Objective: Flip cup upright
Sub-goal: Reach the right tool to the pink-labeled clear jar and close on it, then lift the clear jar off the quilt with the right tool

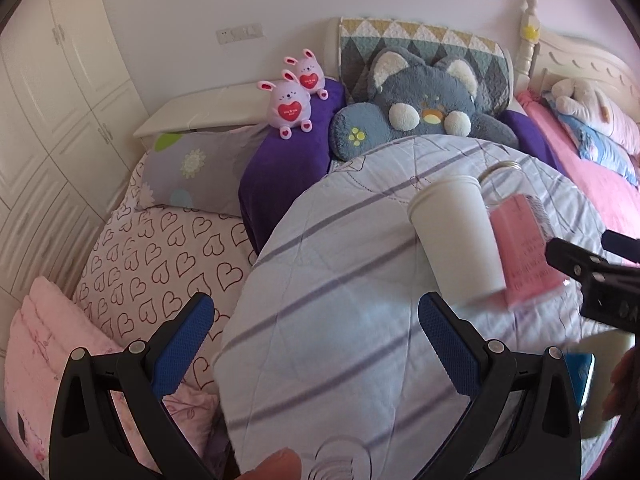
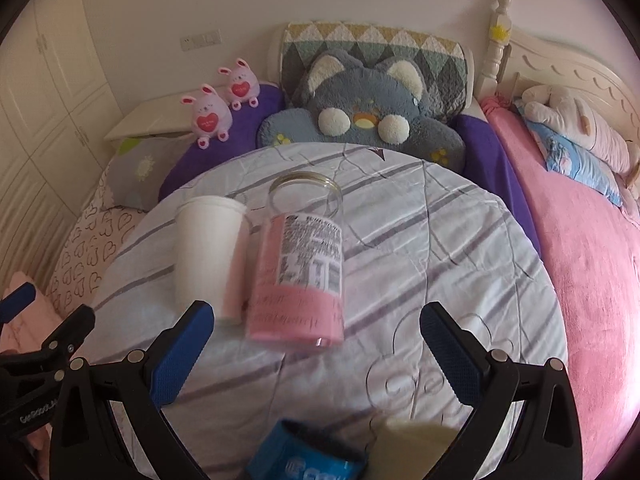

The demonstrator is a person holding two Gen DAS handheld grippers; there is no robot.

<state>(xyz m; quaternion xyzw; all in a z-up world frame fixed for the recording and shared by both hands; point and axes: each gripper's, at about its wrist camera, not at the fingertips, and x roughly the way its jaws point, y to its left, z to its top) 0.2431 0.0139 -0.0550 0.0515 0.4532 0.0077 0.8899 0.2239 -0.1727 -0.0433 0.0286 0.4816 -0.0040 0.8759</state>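
A white paper cup (image 2: 208, 256) stands on a striped quilt (image 2: 420, 264), wide rim at the far end, tilted; it also shows in the left wrist view (image 1: 456, 236). Right beside it is a clear jar with a pink label (image 2: 300, 272), also in the left wrist view (image 1: 524, 248). My right gripper (image 2: 316, 356) is open and empty, just short of the jar. My left gripper (image 1: 316, 348) is open and empty, to the left of the cup and nearer to me.
A grey plush cat (image 2: 360, 120) and two pink bunny toys (image 2: 208, 116) sit at the headboard. A pink blanket (image 2: 580, 280) lies to the right. A blue object (image 2: 308, 460) and a cream object (image 2: 408, 448) lie at the near edge. Wardrobe doors (image 1: 60, 120) stand left.
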